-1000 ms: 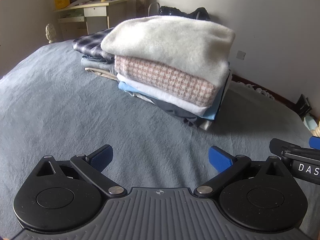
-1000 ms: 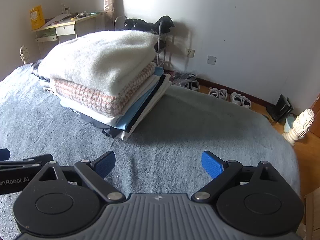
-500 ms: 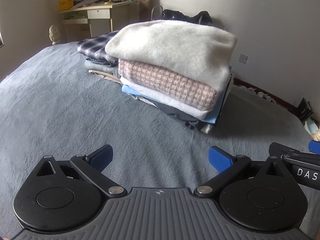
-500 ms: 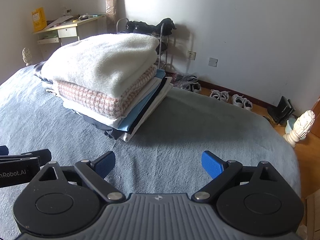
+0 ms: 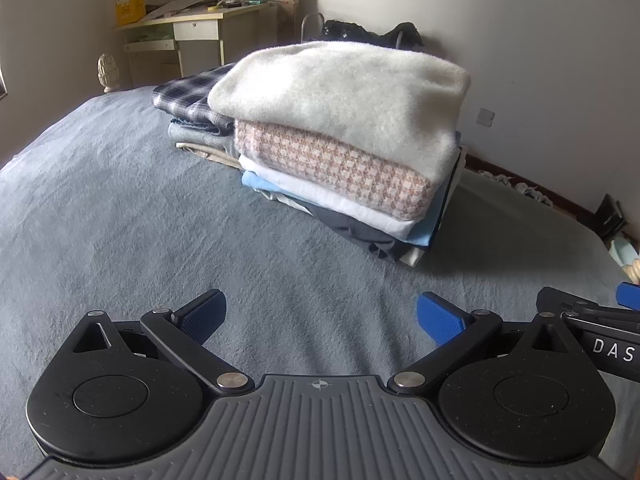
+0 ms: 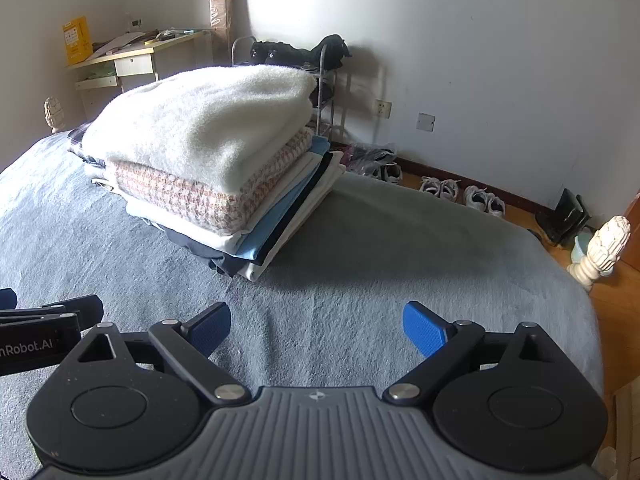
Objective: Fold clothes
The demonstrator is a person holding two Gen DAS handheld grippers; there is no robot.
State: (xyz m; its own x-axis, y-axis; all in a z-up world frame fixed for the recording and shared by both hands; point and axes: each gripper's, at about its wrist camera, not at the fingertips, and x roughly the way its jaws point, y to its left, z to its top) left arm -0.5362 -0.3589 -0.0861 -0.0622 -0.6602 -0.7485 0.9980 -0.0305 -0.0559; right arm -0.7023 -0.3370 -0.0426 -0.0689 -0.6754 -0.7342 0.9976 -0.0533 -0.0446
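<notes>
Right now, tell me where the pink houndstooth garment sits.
The pink houndstooth garment lies in the folded stack on the grey bed cover, directly under the fluffy white sweater and on a white folded piece, ahead of both open grippers.

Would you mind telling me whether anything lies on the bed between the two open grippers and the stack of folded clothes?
Nothing visible does: only bare grey bedspread separates the left gripper and right gripper from the stack of folded clothes.
</notes>
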